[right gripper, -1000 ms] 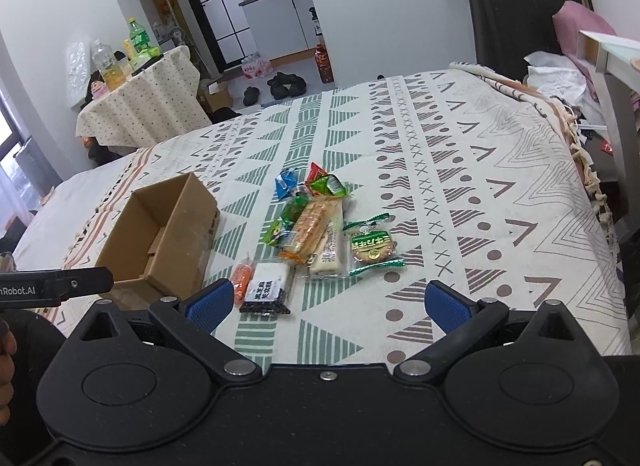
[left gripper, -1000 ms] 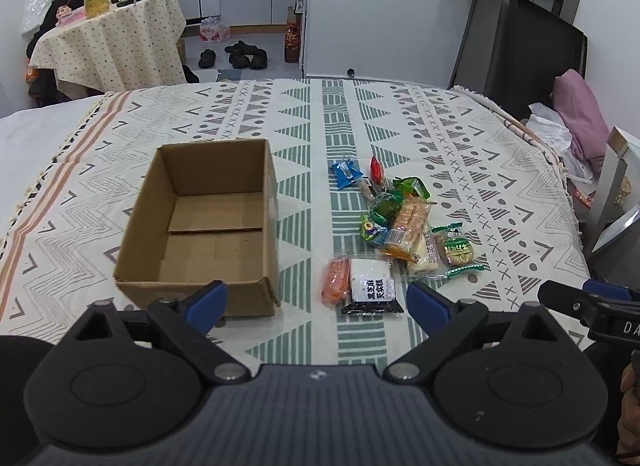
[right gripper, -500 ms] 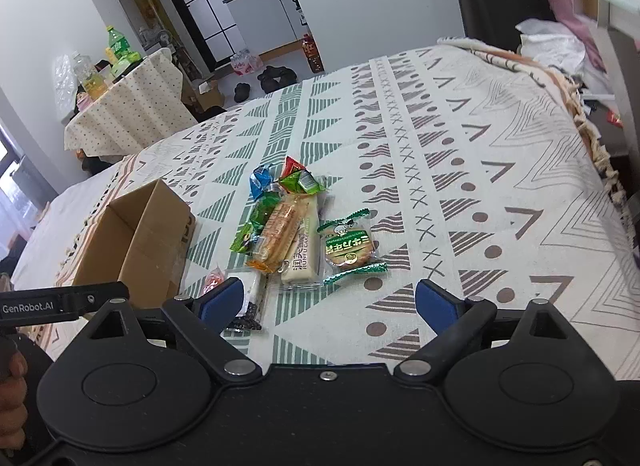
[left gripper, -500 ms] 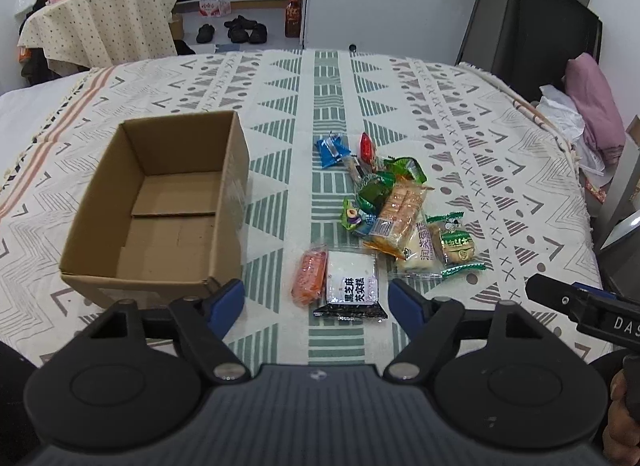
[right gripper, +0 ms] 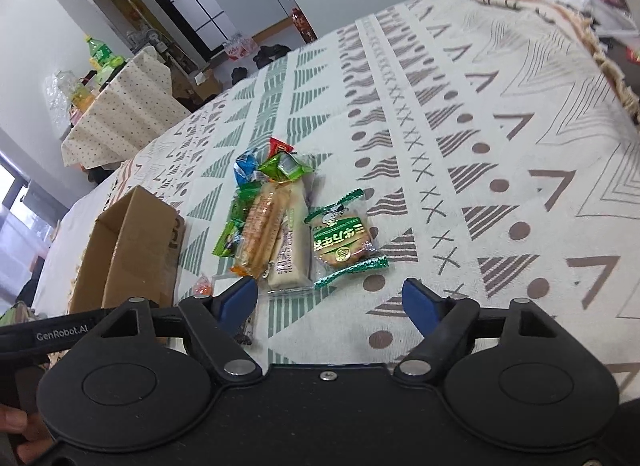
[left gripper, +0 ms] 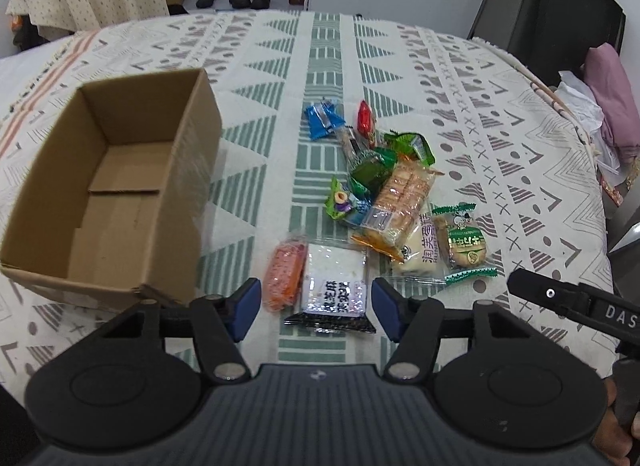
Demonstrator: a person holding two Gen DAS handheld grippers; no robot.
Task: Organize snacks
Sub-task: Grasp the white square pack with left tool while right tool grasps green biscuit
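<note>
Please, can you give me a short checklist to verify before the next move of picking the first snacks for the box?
1. Cardboard box open and empty: ok.
2. Left hand-held gripper lined up over black-and-white packet, jaws closing, not yet pressing: ok.
3. Orange packet beside it, may get caught too: not ok.
4. Right hand-held gripper near green cookie packet, jaws closing, nothing gripped: ok.
5. Packets overlap in the pile: not ok.

One cardboard box (left gripper: pixel 116 193) — roughly ten snack packets (left gripper: pixel 400 205) — two grippers (left gripper: pixel 316 306).
</note>
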